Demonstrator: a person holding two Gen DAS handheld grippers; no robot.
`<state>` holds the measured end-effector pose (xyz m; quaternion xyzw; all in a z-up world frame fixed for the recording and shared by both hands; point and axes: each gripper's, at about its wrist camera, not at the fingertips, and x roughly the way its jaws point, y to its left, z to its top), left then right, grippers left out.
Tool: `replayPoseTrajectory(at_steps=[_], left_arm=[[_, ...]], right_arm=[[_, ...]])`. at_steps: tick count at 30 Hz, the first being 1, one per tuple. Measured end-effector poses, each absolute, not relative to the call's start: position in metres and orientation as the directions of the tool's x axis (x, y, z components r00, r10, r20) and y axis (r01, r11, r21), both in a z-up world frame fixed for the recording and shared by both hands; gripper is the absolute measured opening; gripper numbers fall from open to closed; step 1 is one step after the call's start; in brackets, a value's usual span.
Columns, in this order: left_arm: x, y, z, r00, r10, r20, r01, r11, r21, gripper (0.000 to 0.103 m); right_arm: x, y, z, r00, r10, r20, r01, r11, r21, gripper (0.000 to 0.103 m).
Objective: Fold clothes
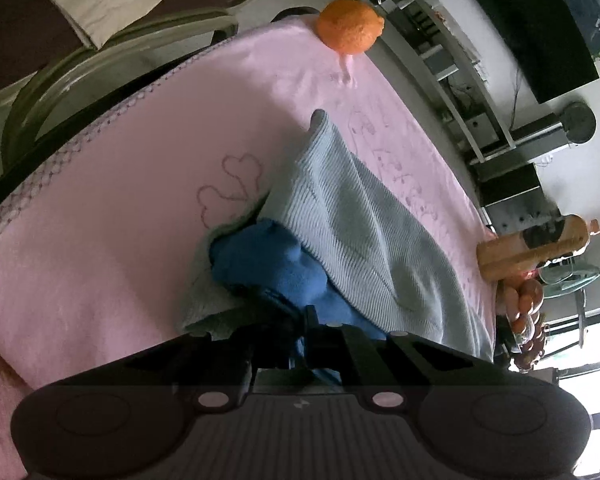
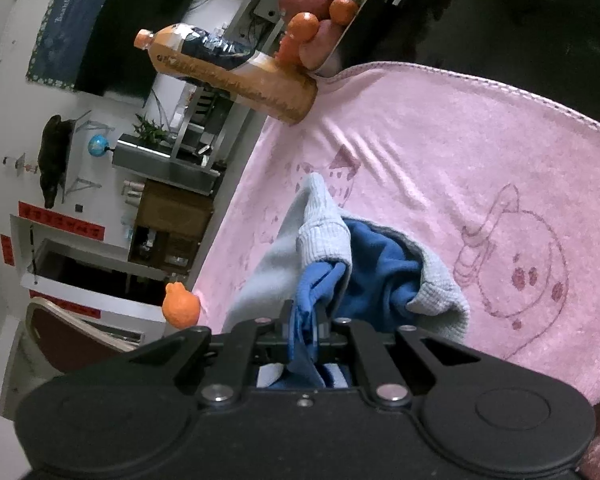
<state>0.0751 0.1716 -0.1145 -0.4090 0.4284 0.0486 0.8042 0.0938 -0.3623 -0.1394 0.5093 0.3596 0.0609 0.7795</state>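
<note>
- My right fingers are pinched nearly together on a bunched fold of the blue fleece lining of the pale grey ribbed knit garment, which is drawn taut up into them.
- My left fingers press into the same blue fleece; they look drawn in on it, but dark cloth hides the tips, so I cannot tell for sure.
- The garment lies crumpled and partly inside out near the middle of the desk, on the pink terry towel with stitched cartoon outlines that covers the top. One ribbed end trails toward the far edge.
- I judge I am holding two points of the cloth so it can be spread or turned; whether this opens a fold or straightens one, the heap does not settle.
- A round orange fruit sits at one corner of the towel and an orange-filled plastic bottle lies at another, likely pinning the towel flat.
</note>
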Motion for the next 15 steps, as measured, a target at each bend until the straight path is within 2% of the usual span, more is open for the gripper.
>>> replayPoseTrajectory(at_steps=[3, 10, 15], left_arm=[[0.078, 0.170, -0.101, 0.641, -0.281, -0.714, -0.412, 0.659, -0.629, 0.002], [0.084, 0.166, -0.062, 0.681, -0.314, -0.661, -0.356, 0.647, -0.674, 0.001], [0.081, 0.178, -0.095, 0.623, -0.320, -0.714, -0.453, 0.596, -0.662, 0.001]], right_arm=[[0.097, -0.365, -0.138, 0.741, 0.457, -0.493, 0.281, 0.455, 0.845, 0.007], [0.106, -0.364, -0.101, 0.773, 0.483, -0.411, 0.218, 0.406, 0.888, 0.007], [0.105, -0.358, -0.095, 0.769, 0.493, -0.408, 0.192, 0.430, 0.882, 0.007]])
